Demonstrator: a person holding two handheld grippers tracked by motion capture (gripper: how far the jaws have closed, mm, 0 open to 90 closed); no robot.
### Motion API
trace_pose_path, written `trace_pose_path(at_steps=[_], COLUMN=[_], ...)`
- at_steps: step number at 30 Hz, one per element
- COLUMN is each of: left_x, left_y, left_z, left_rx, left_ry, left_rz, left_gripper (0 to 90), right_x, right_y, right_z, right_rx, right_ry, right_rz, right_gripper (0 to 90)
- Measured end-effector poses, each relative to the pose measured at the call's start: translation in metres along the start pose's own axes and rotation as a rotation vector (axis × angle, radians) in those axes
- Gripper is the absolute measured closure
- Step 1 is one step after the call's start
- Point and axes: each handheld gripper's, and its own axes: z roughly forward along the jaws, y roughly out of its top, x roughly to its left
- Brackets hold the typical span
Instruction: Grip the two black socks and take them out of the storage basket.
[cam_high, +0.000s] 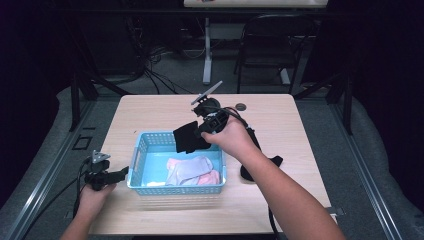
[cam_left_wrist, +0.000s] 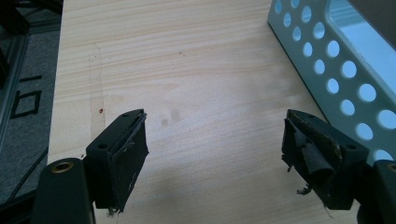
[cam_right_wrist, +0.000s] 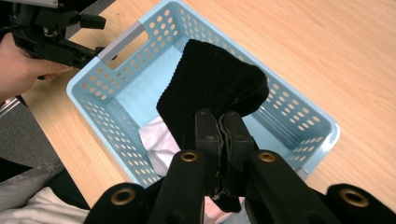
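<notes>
We note the right gripper clamped on a black sock that hangs straight below it, blue basket directly beneath; left gripper idles open, farther off.

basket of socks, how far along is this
Done: a grey sock and a pink sock lie in the blue basket. In hand: the right gripper is shut on a black sock above the basket. Left: another black sock on the table; left gripper open, idle.
</notes>
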Motion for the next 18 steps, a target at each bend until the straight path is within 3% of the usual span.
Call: trace_pose_path(at_steps=[8,18], left_x=[0.000,0.000], left_y=[0.000,0.000], left_z=[0.000,0.000], left_rx=[0.002,-0.001], left_ry=[0.000,0.001], left_rz=[0.001,0.001], left_gripper=[22.3,22.3], right_x=[-0.009,-0.022], right_y=[-0.006,-0.016], right_z=[-0.035,-0.058], right_rx=[-0.039,-0.037], right_ry=[-0.027,-0.070], right_rz=[0.016,0.042], right_gripper=[87.1,87.1])
